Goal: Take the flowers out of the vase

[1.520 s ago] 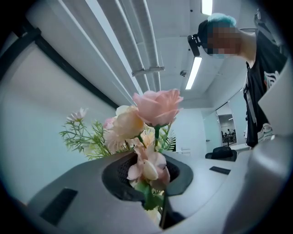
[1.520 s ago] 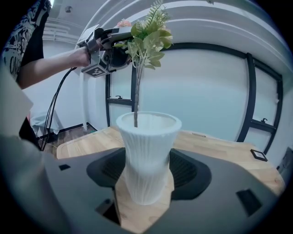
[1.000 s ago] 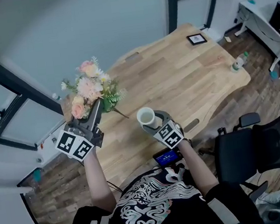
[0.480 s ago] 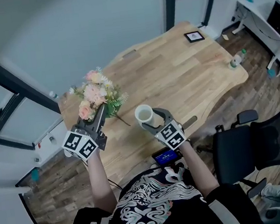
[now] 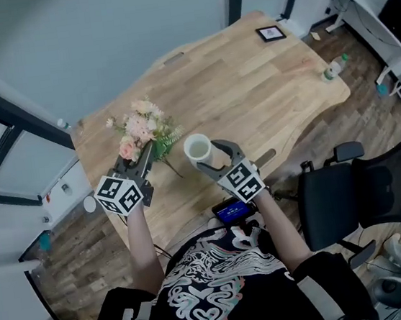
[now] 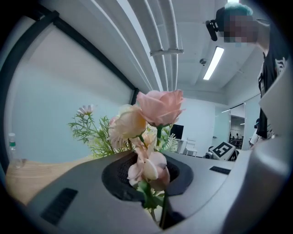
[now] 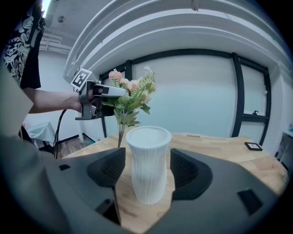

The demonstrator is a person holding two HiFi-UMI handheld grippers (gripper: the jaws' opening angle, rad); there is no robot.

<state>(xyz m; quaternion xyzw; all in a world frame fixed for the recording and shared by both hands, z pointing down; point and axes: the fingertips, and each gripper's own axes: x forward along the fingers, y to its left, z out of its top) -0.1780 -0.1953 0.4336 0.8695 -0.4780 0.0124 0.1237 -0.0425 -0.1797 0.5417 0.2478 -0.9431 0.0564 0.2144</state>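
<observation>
Pink flowers (image 5: 141,129) are out of the white vase (image 5: 198,149), just left of it, their stems pinched tight in my left gripper (image 5: 143,165). My right gripper (image 5: 213,158) clasps the vase, with the wooden table (image 5: 257,91) beneath the vase.

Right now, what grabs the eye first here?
The pink bouquet, clamped by its stems in the left gripper, is held out over the left end of the wooden table. Just right of it, the empty white vase is gripped in the right gripper near the table's front edge.
</observation>
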